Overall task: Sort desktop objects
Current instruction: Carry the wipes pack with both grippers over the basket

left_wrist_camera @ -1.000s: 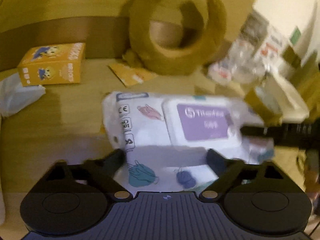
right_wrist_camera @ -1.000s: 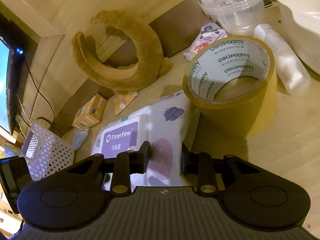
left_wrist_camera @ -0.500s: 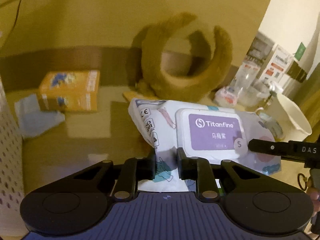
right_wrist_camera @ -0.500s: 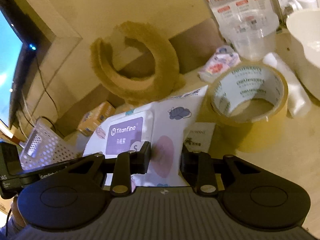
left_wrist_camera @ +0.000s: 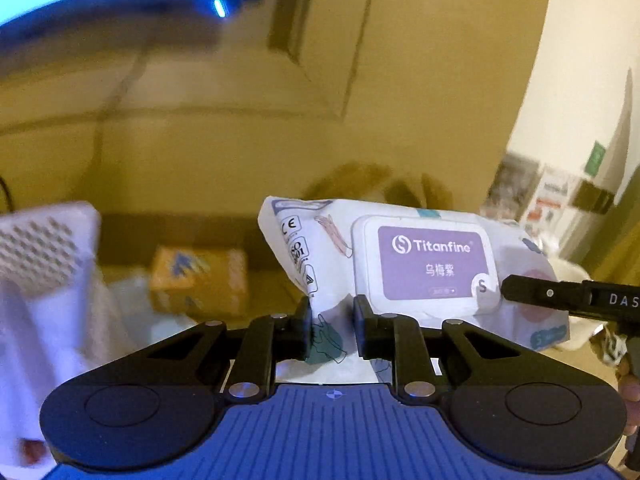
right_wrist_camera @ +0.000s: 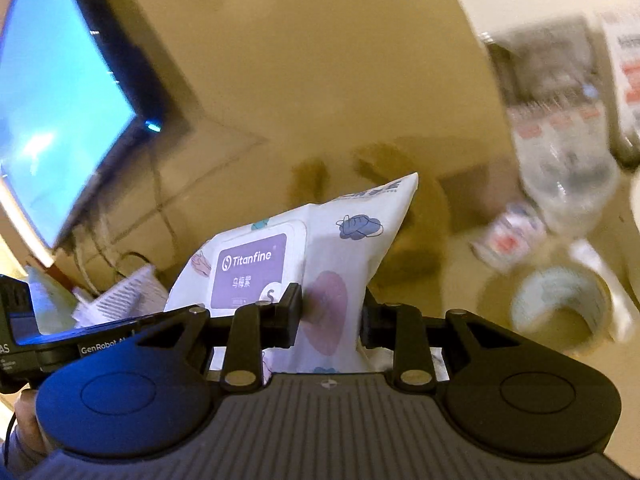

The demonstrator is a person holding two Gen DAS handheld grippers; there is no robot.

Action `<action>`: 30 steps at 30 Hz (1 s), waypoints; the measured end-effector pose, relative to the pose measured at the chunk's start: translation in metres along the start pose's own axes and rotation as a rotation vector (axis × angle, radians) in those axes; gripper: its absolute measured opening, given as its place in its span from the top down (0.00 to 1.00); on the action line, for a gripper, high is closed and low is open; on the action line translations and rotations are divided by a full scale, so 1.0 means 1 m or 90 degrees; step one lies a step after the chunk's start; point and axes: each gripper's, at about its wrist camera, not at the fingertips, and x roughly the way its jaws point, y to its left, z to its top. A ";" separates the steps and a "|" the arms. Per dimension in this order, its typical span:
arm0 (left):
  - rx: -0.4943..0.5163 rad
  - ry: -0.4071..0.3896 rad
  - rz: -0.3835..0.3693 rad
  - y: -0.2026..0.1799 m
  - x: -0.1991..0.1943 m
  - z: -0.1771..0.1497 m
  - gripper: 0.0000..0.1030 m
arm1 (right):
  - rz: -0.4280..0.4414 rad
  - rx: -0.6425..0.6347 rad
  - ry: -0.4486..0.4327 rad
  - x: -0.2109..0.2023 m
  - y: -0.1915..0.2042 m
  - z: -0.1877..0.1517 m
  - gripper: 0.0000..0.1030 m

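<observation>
Basket: a white perforated plastic basket (left_wrist_camera: 44, 248) at far left of the left wrist view, blurred.
Box: an orange cardboard box (left_wrist_camera: 200, 280) beside it, print unreadable.
Pack: a white soft plastic wipes pack (left_wrist_camera: 400, 264) with a purple lid label reading "Titanfine", an "S" sticker and a "CE" mark, held in the air.
Left gripper (left_wrist_camera: 331, 330): jaws nearly closed, pinching the pack's near left edge.
Right gripper (right_wrist_camera: 331, 320): jaws narrowly apart, clamped on the pack's right end; its finger reads "DAS".
Tape: a tan adhesive tape roll (right_wrist_camera: 560, 308) far right, blurred.
</observation>
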 end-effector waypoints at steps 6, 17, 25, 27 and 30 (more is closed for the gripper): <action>-0.011 -0.060 0.060 0.028 -0.056 0.018 0.83 | 0.065 -0.048 -0.017 0.006 0.056 0.025 0.69; -0.067 -0.082 0.232 0.142 -0.148 0.005 0.82 | 0.210 -0.104 0.056 0.095 0.191 0.013 0.69; -0.106 -0.056 0.278 0.210 -0.168 -0.015 0.82 | 0.237 -0.122 0.121 0.149 0.253 -0.017 0.69; -0.113 -0.049 0.276 0.222 -0.166 -0.017 0.82 | 0.231 -0.123 0.130 0.158 0.261 -0.021 0.69; -0.121 -0.033 0.274 0.233 -0.163 -0.027 0.80 | 0.218 -0.125 0.146 0.168 0.264 -0.028 0.69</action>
